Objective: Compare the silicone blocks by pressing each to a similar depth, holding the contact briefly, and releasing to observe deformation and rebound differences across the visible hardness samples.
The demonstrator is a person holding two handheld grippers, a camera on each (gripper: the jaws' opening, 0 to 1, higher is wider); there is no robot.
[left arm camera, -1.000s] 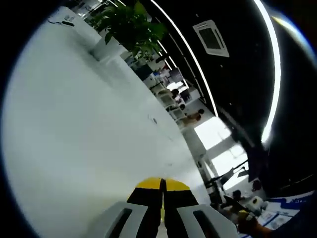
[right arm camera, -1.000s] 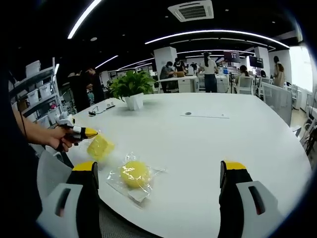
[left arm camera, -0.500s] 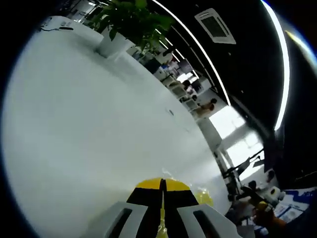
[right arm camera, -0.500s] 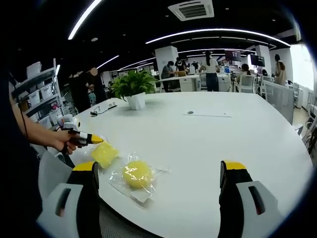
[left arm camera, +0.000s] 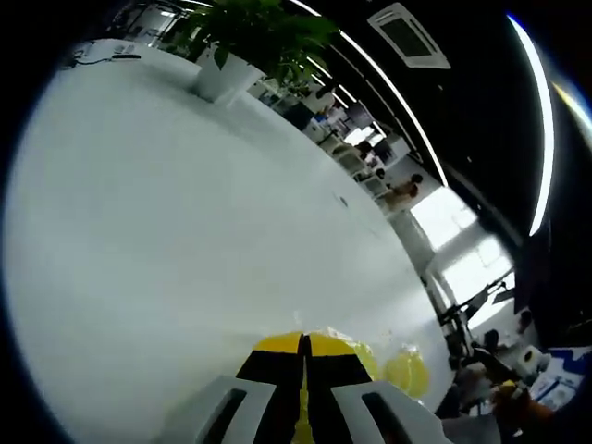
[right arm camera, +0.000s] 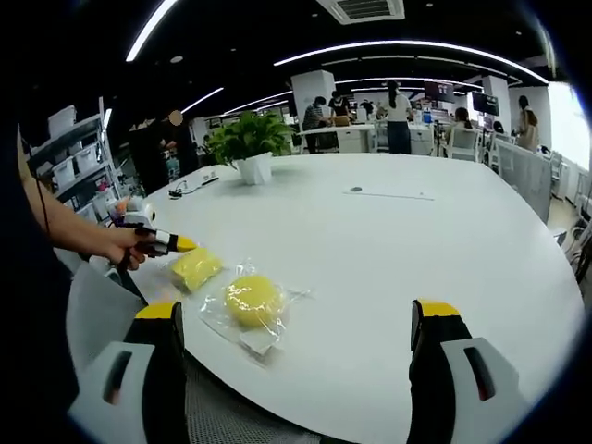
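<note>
in your right gripper view, your right gripper [right arm camera: 298, 324] hangs over the near edge of the white surface [right arm camera: 398, 250] with its jaws spread wide and nothing between them. ahead and to the left of it lies a round yellow silicone block [right arm camera: 252, 301] inside a clear plastic bag [right arm camera: 248, 335], and just beyond that sits a squarer yellow silicone block [right arm camera: 195, 268], near the round one. your left gripper [right arm camera: 185, 245] comes in from the left of that view, held in your hand [right arm camera: 120, 248], its yellow-tipped jaws pressed together and pointing at the top edge of the square block; whether the tip touches the block you cannot tell from here. in your left gripper view, the left gripper [left arm camera: 303, 343] shows its jaws shut against each other low over the surface [left arm camera: 166, 231], with yellow block material [left arm camera: 407, 372] just to the right of the tips. a potted plant [right arm camera: 245, 148] stands far back on the surface, well apart from the blocks.
</note>
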